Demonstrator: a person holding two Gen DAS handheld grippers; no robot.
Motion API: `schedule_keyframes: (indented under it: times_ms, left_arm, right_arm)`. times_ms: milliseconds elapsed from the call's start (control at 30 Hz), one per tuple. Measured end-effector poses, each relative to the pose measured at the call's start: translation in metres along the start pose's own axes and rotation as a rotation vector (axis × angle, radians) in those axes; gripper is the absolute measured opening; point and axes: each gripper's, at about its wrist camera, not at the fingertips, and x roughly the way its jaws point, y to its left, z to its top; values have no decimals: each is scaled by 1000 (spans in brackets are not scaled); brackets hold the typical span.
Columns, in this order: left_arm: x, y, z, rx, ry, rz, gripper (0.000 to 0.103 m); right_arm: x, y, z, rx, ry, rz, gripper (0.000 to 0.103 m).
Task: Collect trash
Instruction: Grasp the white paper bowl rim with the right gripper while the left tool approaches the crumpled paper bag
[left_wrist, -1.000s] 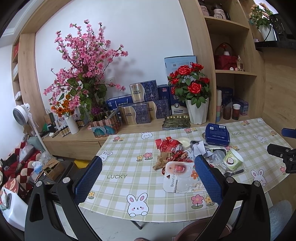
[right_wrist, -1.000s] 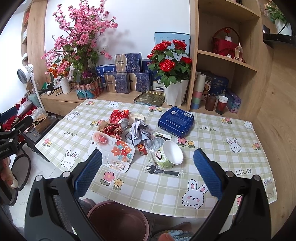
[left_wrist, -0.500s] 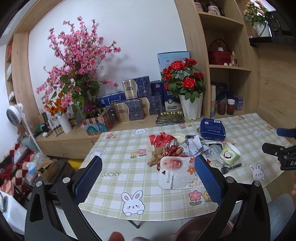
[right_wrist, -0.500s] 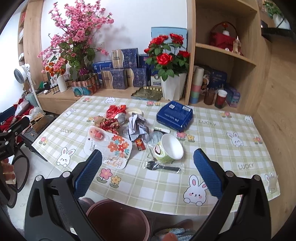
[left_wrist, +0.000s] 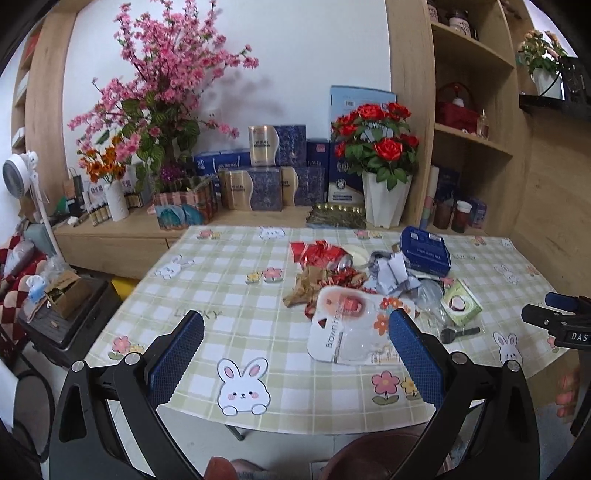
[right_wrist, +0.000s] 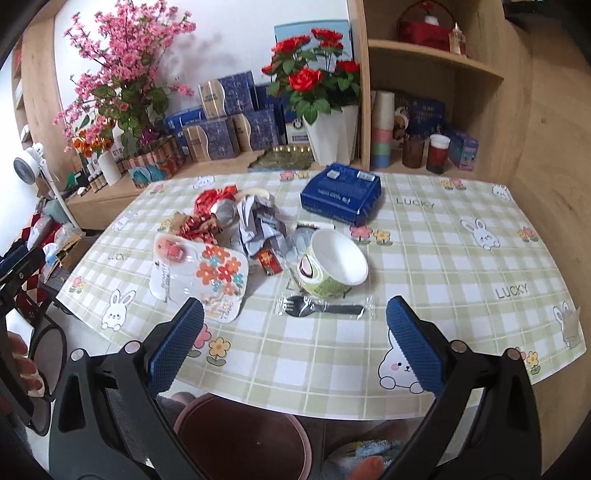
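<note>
1. Your left claw hangs released and empty over the near edge of the worktop, short of the litter, so nothing is gathered yet.
2. Your right claw is likewise spread wide with nothing in it, just short of the wrapped plastic fork and the paper bowl tipped on its side beyond.
3. The trash sits heaped mid-worktop: a flowered plastic pouch nearest you, crumpled paper and red foil wrappers behind it, a blue box farther back.
4. A brown bin stands on the floor under the near edge, between your claws, seemingly placed so each piece needs only a short drop.
5. The fork and bowl look like the easiest first picks for the right claw; the flat pouch may resist pinching.
</note>
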Motion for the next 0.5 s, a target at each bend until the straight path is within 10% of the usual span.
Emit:
schedule_keyframes:
  times_ms: [500]
  left_arm:
    - [59,-8,-16,7,100,-49,98]
  right_arm:
    - [65,-38,4,36,4,-14,97]
